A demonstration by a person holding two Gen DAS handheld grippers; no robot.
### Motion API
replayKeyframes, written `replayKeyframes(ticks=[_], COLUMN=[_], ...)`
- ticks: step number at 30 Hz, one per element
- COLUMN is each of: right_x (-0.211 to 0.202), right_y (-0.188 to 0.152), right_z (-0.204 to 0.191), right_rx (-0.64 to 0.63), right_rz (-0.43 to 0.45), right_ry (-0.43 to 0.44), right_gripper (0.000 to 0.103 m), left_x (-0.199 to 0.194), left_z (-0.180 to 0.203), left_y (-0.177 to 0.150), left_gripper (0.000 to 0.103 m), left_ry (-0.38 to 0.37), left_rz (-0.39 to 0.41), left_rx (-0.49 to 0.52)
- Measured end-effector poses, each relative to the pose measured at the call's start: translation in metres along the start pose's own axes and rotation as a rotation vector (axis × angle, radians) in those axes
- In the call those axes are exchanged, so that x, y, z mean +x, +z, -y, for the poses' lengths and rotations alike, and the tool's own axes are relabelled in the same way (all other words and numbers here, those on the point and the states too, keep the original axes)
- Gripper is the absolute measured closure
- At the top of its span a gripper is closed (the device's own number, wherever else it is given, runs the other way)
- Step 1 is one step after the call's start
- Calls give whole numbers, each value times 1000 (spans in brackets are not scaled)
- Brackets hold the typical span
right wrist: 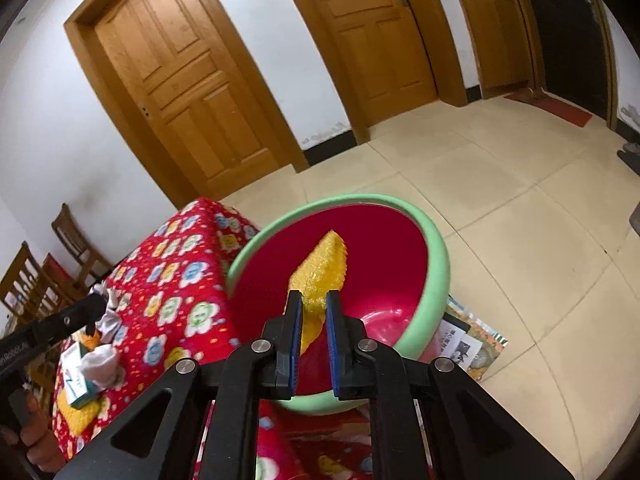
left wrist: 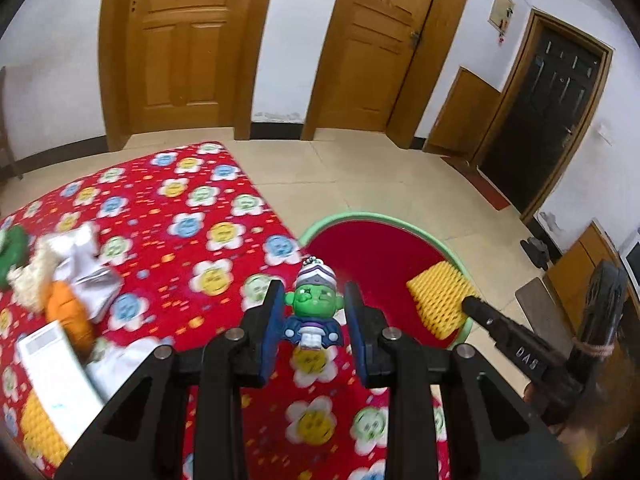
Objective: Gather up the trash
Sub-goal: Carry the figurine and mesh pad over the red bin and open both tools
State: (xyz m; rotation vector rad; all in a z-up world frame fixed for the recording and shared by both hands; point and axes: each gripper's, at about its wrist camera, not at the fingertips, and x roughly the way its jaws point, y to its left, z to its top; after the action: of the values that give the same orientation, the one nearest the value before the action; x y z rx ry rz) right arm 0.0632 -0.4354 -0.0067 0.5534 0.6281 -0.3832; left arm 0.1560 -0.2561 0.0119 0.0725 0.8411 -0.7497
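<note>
Open tiled floor is seen beyond the green-rimmed red plastic basin, which stands just beside the table covered in a red flowered cloth. The table's near left part is crowded by crumpled white wrappers, an orange object and a white carton; its middle is bare.

Red flowered table — crumpled paper, box

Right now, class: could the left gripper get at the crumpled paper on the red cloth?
Probably not yet. The left gripper holds a green toy figure between its jaws, so it is occupied; the crumpled paper lies uncovered to its left.
</note>
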Motion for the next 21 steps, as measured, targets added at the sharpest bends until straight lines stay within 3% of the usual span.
replayKeyframes(ticks=[11,14,17,21], right_x=[20,22,21,20], right_y=[3,3,3,2], right_z=[20,24,26,26], right_rx=[-10,1,4,0], right_rz=[-23,-32,-32,-29], right_ry=[-16,4,16,14], right_gripper=[86,79,78,76], left_x=[64,71,77,77], left_z=[28,32,36,37], left_y=[15,17,19,17], left_gripper=[73,73,63,62], left_ry=[-37,-46,-40,-28], left_rz=[-73,-68,-67,-70], left_rx=[61,69,84,85])
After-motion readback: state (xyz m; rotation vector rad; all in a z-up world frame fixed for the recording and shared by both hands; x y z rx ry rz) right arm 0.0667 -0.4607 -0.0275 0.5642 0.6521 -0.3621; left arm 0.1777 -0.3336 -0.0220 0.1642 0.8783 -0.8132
